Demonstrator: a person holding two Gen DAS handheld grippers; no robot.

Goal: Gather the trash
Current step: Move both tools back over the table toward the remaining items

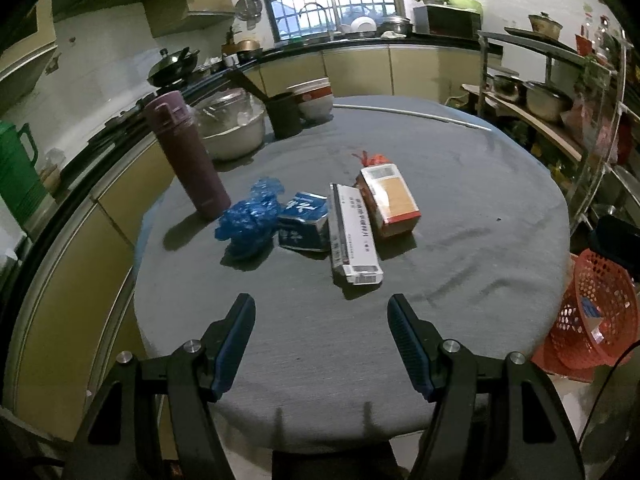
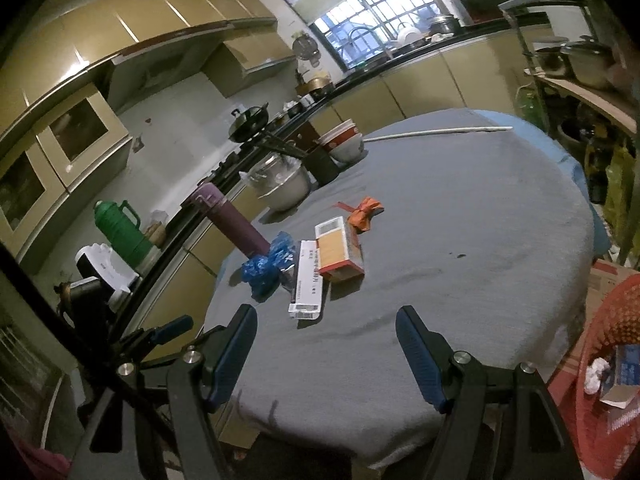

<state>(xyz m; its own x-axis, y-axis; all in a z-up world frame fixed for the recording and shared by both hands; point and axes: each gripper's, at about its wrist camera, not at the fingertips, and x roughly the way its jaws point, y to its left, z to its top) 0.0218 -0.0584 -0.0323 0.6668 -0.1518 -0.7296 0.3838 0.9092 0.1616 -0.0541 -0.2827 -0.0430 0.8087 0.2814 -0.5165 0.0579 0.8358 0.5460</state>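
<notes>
Trash sits clustered mid-bench point(image 1: 460, 208), largest to smallest: a long white box point(image 1: 352, 236), an orange-and-red carton point(image 1: 394, 200), a crumpled blue bag point(image 1: 252, 216), a blue pack point(image 1: 304, 220) and an orange wrapper point(image 1: 374, 159). The red basket point(image 1: 596, 312) waits beside the bench edge, likely as the bin. Left hand-held gripper point(image 1: 322, 340) and right hand-held gripper point(image 2: 326, 344) hover short of the pile, jaws apart and empty.

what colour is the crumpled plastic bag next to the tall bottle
Blue. The crumpled plastic bag lies beside the purple bottle, clearest in the left wrist view.
</notes>
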